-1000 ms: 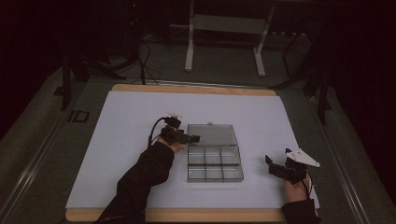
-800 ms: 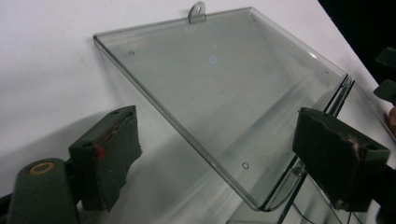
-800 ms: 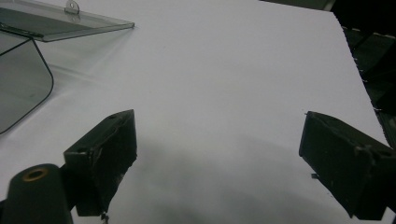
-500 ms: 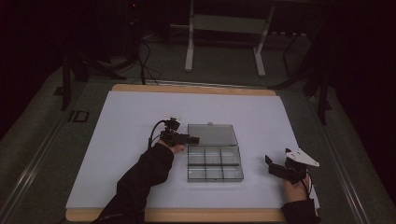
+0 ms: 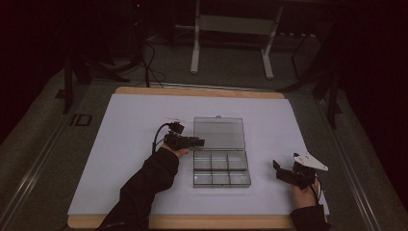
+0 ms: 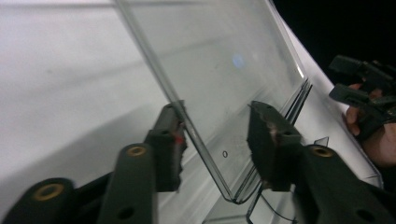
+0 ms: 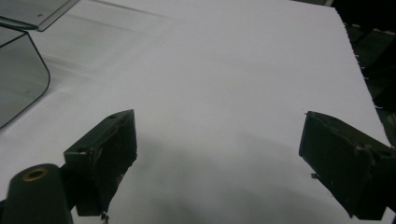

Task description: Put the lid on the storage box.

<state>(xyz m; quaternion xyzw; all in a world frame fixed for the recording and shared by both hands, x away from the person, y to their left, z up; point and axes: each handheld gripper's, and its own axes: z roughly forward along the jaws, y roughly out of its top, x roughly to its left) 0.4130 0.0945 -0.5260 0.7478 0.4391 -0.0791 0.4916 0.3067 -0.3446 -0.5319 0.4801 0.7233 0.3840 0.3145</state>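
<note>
A clear plastic compartment box (image 5: 221, 179) lies on the white paper in the high view, its compartments bare. Its lid (image 5: 219, 133) is swung open toward the far side. My left gripper (image 5: 199, 142) sits at the lid's left edge. In the left gripper view the lid (image 6: 210, 60) rises tilted between the jaws of my left gripper (image 6: 215, 140), which stands open, with one pad (image 6: 173, 144) close against the lid's edge and the other apart from it. My right gripper (image 5: 278, 169) rests open over bare paper to the right of the box, nothing between its jaws (image 7: 219, 154).
White paper (image 5: 134, 125) covers the wooden table. The box's rounded corner (image 7: 18, 79) shows at the left in the right gripper view. The paper's right edge (image 7: 359, 60) lies close to my right gripper. Dark floor, cables and a stand's legs (image 5: 231, 48) lie beyond the table.
</note>
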